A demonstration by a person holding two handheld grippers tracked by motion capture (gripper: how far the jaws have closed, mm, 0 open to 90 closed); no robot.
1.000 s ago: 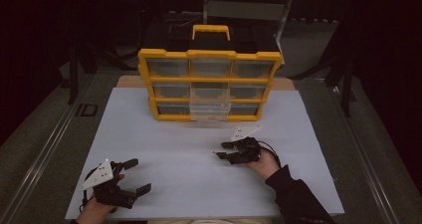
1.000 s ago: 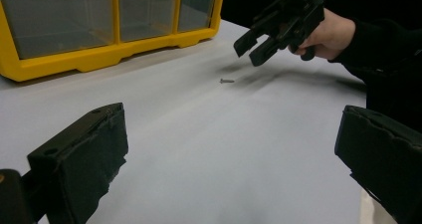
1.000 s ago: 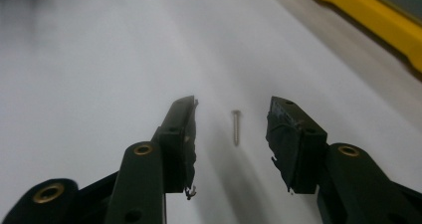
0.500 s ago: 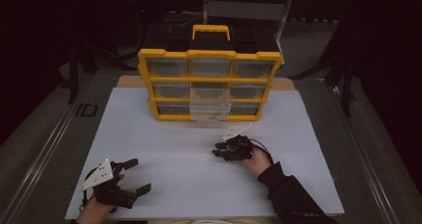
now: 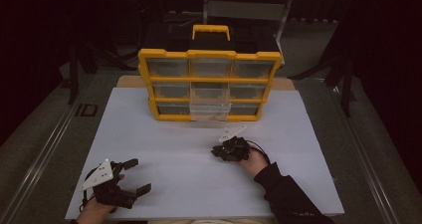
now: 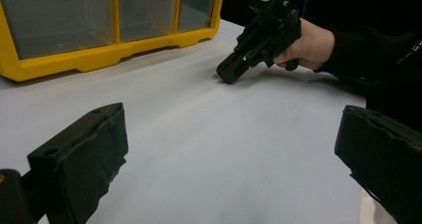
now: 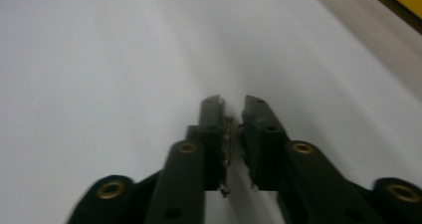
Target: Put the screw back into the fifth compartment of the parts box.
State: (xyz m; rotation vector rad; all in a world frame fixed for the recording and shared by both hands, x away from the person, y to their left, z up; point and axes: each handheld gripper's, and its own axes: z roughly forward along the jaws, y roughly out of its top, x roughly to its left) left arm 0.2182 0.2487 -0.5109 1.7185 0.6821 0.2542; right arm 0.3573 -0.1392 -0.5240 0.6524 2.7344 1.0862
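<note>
Right now your right gripper (image 5: 222, 152) is pressing its tips down on the white table (image 5: 169, 139), near the middle and just in front of the yellow drawer organizer (image 5: 210, 84). Its jaws have just been closing and are standing almost together, with a thin threaded screw (image 7: 228, 144) lying upright in the narrow gap against the left pad; whether both pads are pinching it, you cannot tell. Your left gripper (image 5: 130, 181) is waiting at the near left corner, jaws spread wide apart over bare table, holding nothing.
</note>
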